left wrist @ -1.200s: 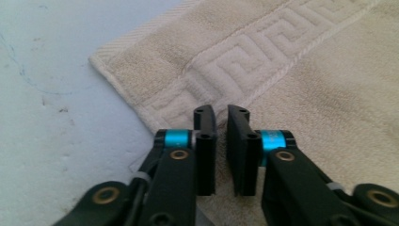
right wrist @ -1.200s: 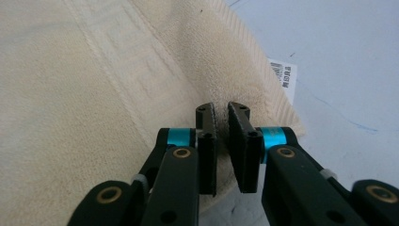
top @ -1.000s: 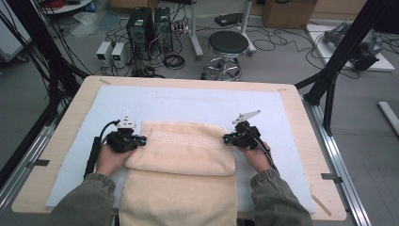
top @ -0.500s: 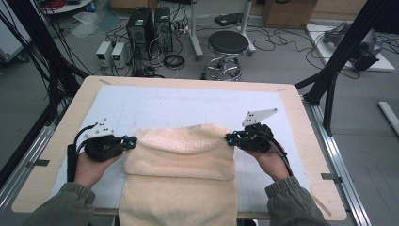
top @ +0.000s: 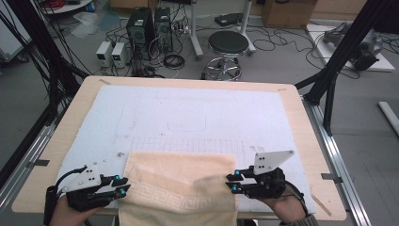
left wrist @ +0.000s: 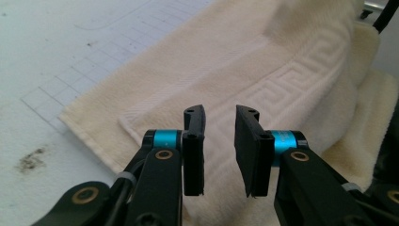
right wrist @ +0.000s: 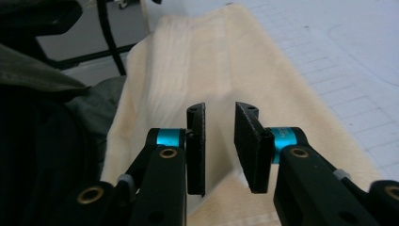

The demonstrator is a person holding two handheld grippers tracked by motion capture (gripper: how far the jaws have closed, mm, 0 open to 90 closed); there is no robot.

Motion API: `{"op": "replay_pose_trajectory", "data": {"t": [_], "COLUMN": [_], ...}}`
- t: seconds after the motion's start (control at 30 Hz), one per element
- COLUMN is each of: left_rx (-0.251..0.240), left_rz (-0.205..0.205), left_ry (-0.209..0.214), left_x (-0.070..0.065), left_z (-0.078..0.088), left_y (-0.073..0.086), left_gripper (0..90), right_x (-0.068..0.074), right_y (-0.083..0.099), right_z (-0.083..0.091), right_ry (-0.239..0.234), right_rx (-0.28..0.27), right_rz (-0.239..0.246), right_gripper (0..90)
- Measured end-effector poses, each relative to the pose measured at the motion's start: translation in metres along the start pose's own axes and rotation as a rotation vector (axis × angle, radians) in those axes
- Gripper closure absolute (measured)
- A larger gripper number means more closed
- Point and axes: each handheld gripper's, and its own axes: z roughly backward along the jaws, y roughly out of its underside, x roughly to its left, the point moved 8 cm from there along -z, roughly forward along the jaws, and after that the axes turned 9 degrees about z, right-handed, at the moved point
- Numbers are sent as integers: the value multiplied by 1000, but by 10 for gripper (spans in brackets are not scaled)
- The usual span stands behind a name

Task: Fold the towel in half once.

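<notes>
A cream towel [top: 179, 186] with a raised key-pattern band lies at the near edge of the table and hangs over it. My left gripper [top: 122, 186] is at the towel's left edge, its tips pointing right. In the left gripper view the gripper [left wrist: 220, 115] stands open over the towel [left wrist: 291, 61], nothing pinched. My right gripper [top: 230, 182] is at the towel's right edge, pointing left. In the right gripper view it [right wrist: 220, 113] is open too, with a raised fold of the towel [right wrist: 244, 61] running away in front of the jaws.
A white mat [top: 188, 117] with a faint grid covers the wooden table [top: 301, 141]. Beyond the far edge are a black stool [top: 228, 44], computer towers [top: 141, 28] and cables on the floor. Black frame posts [top: 339, 61] stand at the right.
Both grippers have drawn back toward the table's near edge. The towel's far edge now lies closer to the person, and more of the grid mat is bare.
</notes>
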Motion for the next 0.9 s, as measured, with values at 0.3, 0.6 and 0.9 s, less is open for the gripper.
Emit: {"op": "replay_pose_trajectory", "data": {"t": [0.3, 0.6, 0.9], "left_rx": [-3, 59, 153], "left_rz": [54, 118, 156], "left_ry": [-95, -156, -137], "left_x": [47, 91, 105], "left_z": [-31, -62, -79], "left_y": [-16, -19, -2], "left_gripper": [636, 582, 500], "right_x": [-48, -88, -105], "right_y": [19, 38, 62], "right_z": [-24, -54, -64], "right_ry": [102, 159, 169], "right_rx": [79, 154, 204], "right_rz": [-6, -34, -94], "right_gripper": [609, 536, 494]}}
